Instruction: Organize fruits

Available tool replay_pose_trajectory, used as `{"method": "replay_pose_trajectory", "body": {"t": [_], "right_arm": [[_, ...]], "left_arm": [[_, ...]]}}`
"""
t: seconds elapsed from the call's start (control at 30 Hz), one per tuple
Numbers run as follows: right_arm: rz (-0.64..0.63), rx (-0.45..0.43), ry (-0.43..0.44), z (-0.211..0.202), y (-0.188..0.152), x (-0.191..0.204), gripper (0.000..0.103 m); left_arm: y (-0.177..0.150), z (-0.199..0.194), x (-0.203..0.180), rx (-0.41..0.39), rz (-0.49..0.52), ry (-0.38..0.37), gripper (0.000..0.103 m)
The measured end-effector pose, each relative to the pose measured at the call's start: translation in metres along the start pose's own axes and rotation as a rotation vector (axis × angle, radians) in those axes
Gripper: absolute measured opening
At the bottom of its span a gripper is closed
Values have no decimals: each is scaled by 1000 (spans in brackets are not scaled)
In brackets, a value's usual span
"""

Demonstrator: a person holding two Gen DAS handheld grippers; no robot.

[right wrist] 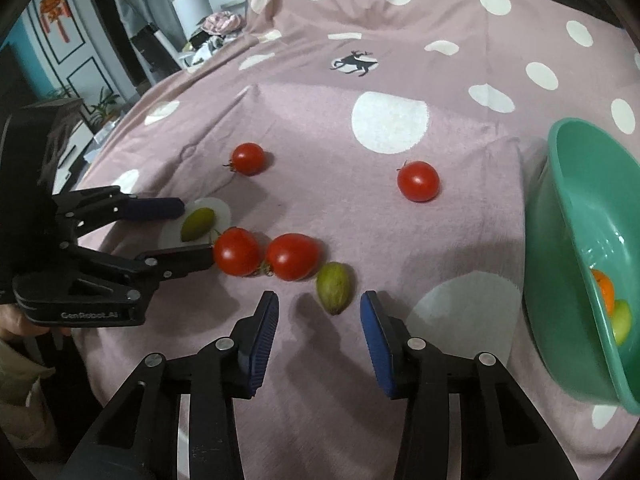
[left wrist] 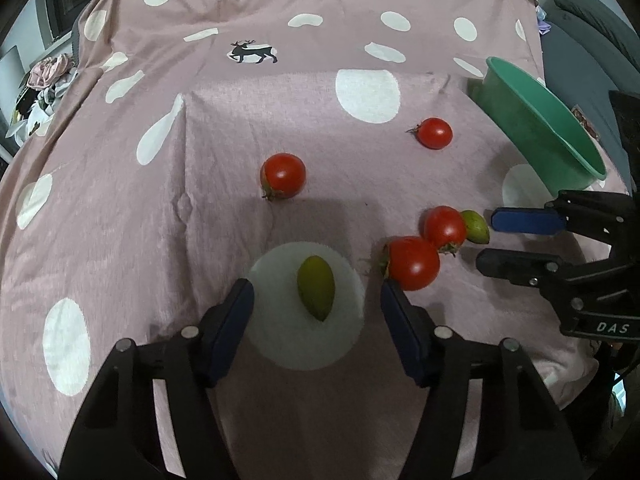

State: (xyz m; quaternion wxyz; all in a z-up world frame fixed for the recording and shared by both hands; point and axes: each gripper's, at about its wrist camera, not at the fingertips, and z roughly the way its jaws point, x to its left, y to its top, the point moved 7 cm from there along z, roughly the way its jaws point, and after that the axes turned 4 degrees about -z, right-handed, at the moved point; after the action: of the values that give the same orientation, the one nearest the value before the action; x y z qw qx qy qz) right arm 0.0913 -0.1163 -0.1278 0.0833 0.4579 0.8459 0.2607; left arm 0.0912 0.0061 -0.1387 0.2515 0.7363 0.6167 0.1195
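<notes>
— Where do my jaws stand?

— Left gripper: spread, pinching nothing, the green fruit on a white dot of the pink cloth between them. Right gripper: spread, a second green fruit just ahead, untouched.

— Beyond?

— Two touching tomatoes, two more apart, and the green bowl at right.

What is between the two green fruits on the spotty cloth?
Two red tomatoes sit side by side between the left green fruit and the right green fruit. The right wrist view shows it best.
</notes>
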Motion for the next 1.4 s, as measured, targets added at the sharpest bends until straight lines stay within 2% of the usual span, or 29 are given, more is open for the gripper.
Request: {"method": "replay_pose_trajectory", "body": {"t": [0.1, 0.23, 0.4, 0.47, 0.5, 0.6, 1.0, 1.4], "right_arm": [[-12, 8, 1, 5, 3, 1, 45], [-25, 22, 2, 13, 5, 2, 32], [-17, 17, 4, 15, 9, -1, 32], [-23, 17, -1, 16, 9, -1, 32], [-32, 18, -8, 16, 10, 0, 30], [-47, 16, -32, 16, 9, -1, 21], [-15, -25, 10, 8, 8, -3, 20], [28, -135, 46, -32, 7, 1, 20]], "left_arm": [[2, 2, -1, 1, 13, -3, 58], [4, 1, -1, -5, 15, -16, 42], [5, 1, -1, -8, 25, -18, 39], [5, 1, 0, -11, 27, -18, 33], [4, 1, -1, -12, 27, -25, 26], [5, 2, -1, -21, 31, -31, 19], [7, -10, 1, -50, -23, -84, 18], [10, -45, -12, -108, -48, -141, 18]]}}
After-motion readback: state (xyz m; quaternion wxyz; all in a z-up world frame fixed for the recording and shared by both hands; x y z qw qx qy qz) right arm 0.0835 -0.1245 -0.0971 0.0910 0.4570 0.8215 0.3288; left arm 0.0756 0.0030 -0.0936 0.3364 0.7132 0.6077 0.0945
